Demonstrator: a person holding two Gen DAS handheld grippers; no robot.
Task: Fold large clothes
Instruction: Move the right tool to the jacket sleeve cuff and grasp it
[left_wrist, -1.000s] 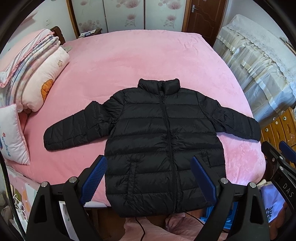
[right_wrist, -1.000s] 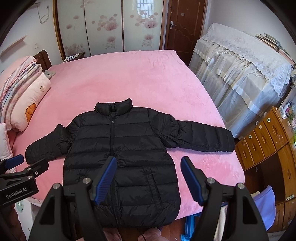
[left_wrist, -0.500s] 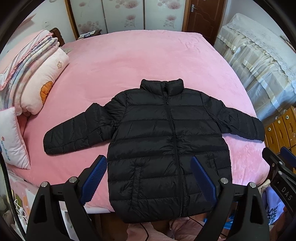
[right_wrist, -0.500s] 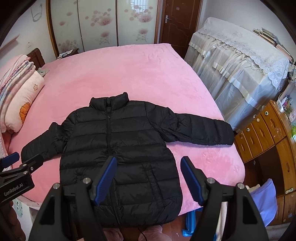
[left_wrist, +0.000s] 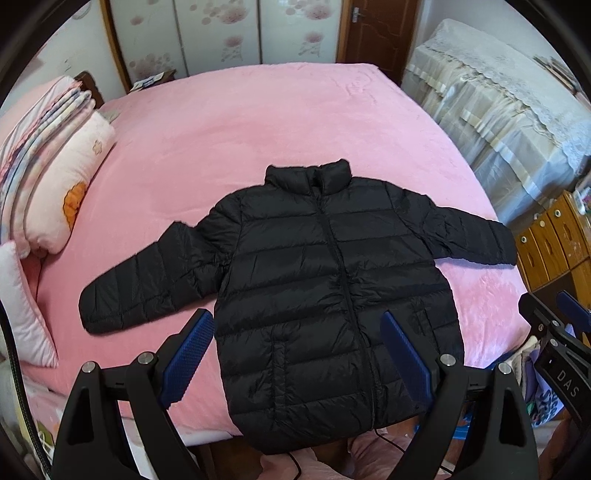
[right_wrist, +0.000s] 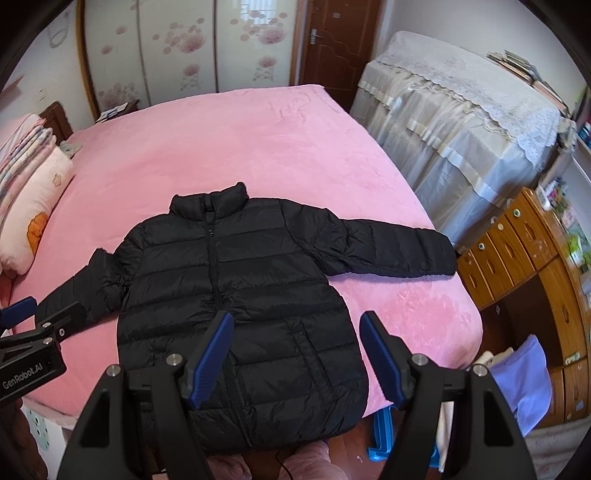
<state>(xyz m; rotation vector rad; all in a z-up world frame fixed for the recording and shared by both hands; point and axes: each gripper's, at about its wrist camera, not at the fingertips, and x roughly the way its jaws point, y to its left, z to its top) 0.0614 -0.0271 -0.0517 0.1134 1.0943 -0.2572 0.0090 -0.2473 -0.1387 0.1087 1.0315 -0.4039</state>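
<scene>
- A black puffer jacket (left_wrist: 332, 295) is lying face up and zipped on the pink bed (left_wrist: 258, 129), filling the centre of both wrist views, collar toward the top of the frame and hem hanging slightly over the bed's near edge at the bottom.
- Both sleeves are spreading outward: one sleeve (left_wrist: 147, 280) is angling toward the lower left of the left wrist view, the other sleeve (right_wrist: 399, 251) is reaching toward the right of the right wrist view, ending near the bed's edge beside the wooden drawers (right_wrist: 517, 251).
- The left gripper (left_wrist: 297, 356) is hovering above the hem area with its jaws standing wide apart and nothing between the pads; it is gripping nothing.
- The right gripper (right_wrist: 295, 354) is likewise hanging over the lower part of the jacket, jaws apart and empty, a little narrower than the left.
- The folding is looking not yet begun; the step in hand is judged to be the approach toward a first grasp.
- To do it well, each gripper should probably be aiming at a sleeve cuff or shoulder seam rather than the puffy middle, pinching only the sleeve's layers so the body is not dragging along.
- The shell is looking slick and springy, so firm closure and a low, smooth carry across the chest may be helping the fold stay put.
- Keeping the hem from sliding further off the bed is worth watching.
</scene>
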